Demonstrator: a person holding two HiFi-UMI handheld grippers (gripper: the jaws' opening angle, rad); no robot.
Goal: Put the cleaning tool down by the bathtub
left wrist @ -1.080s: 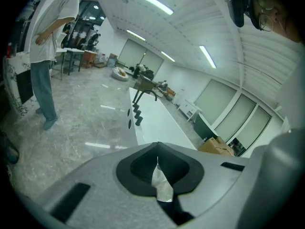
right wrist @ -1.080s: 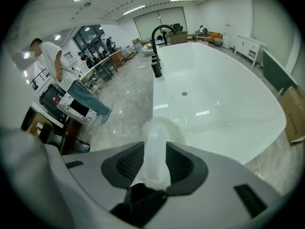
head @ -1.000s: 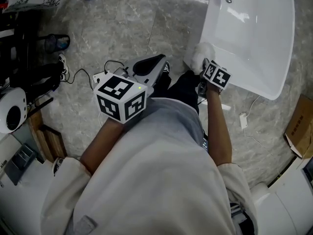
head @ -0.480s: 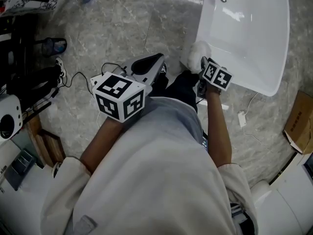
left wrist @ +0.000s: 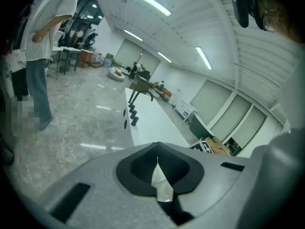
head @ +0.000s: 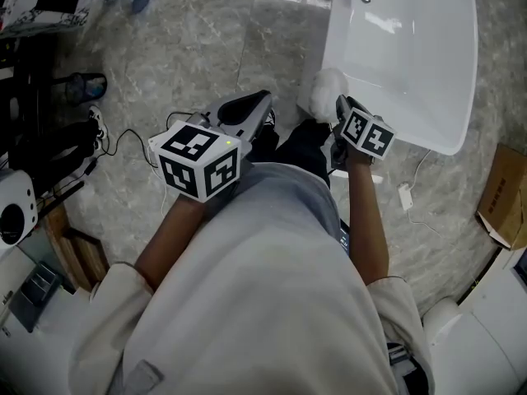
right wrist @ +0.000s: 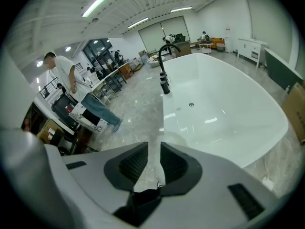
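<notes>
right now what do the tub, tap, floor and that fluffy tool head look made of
Bathtub: glossy white, acrylic or enamel judging by sharp light reflections.
Tap: matte black, probably coated metal.
Floor: polished grey stone or stone-look tile, veined and reflective.
Cleaning tool head: white and fluffy, seemingly soft fibre.

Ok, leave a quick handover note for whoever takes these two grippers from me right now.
Right gripper: jaws closed on a white strip of the cleaning tool. Its fluffy head sits just past the jaws, beside the near end of the bathtub.
Left gripper: jaws together, pinching a small white scrap, held away from the tub.
Done: the tool is at the tub's side.
Left: lower it to the floor and open the right jaws. I cannot tell whether it touches the floor yet.
</notes>
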